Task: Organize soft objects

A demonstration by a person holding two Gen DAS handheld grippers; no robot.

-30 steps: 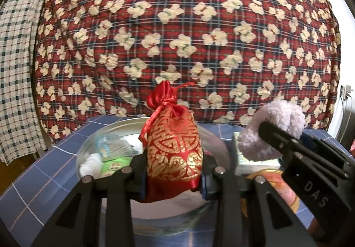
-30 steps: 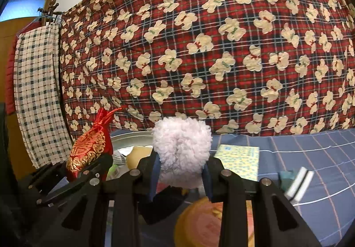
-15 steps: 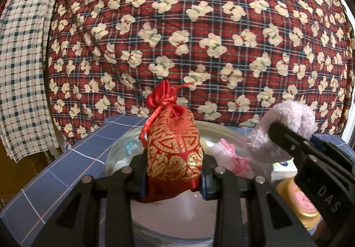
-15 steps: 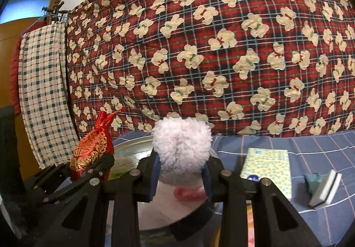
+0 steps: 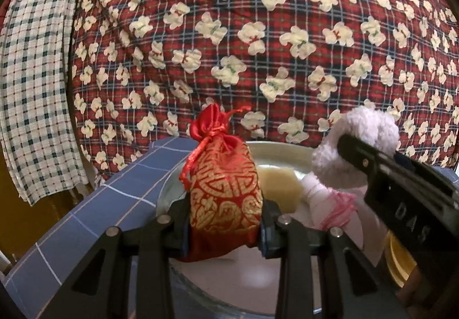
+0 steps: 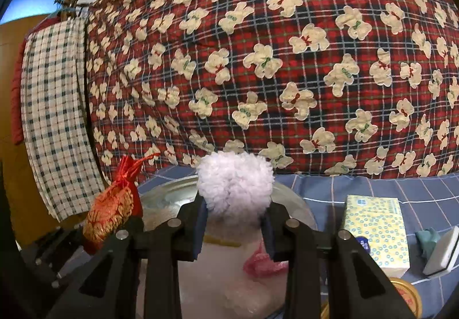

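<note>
My left tongs (image 5: 225, 228) pinch the red pouch (image 5: 225, 193), my right tongs (image 6: 235, 225) the fluffy pompom (image 6: 235, 184); I'd lower both inside the metal basin (image 5: 275, 151) before opening.

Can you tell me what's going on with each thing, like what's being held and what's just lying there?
Red pouch: tied shut, upright, squeezed in the left gripper.
Fluffy white ball: squeezed in the right gripper.
Metal basin: on the table, soft things inside.
Pink and white cloth: lying in the basin.
Tissue pack: lying flat on the blue tablecloth.
Gold lid: beside the basin.
</note>
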